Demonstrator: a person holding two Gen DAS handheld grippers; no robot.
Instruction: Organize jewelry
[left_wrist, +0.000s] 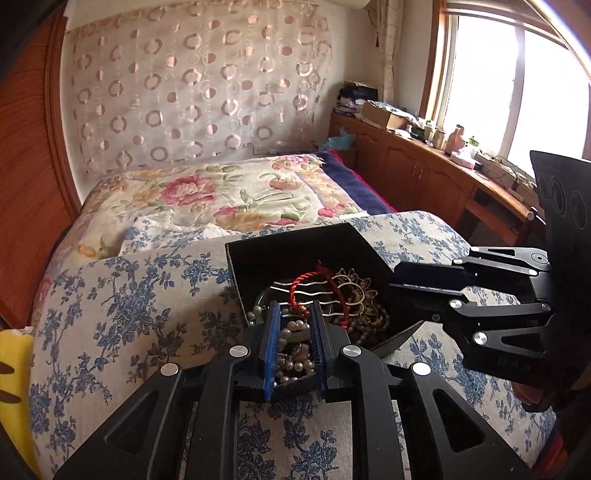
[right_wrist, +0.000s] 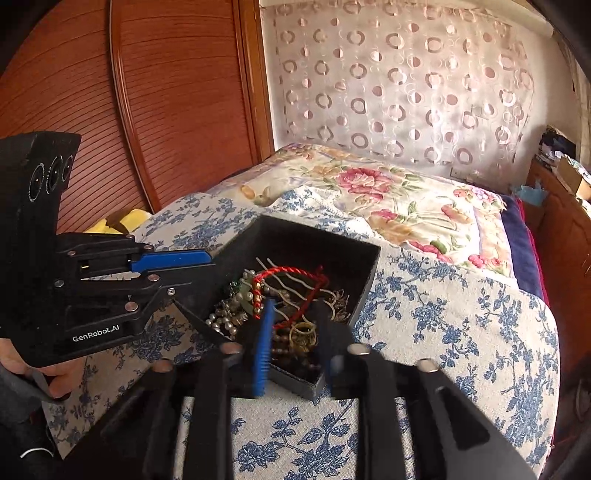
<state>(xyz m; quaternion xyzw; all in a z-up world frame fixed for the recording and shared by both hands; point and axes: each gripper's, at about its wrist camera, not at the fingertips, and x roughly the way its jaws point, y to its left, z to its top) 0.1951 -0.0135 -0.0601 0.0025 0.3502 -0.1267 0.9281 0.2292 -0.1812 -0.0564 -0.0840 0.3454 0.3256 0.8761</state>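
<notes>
Blue-padded, both my grippers hang over the black box (left_wrist: 310, 254) of jewelry (left_wrist: 343, 295) on the bed (left_wrist: 110, 295): left gripper (left_wrist: 294, 350) with jaws slightly apart on nothing, right gripper (right_wrist: 295, 343) with jaws apart and empty above the red cord (right_wrist: 291, 273)

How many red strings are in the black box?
1. The red string lies looped on top of the jewelry pile, near the middle of the black box. More could be hidden under the beads.
</notes>
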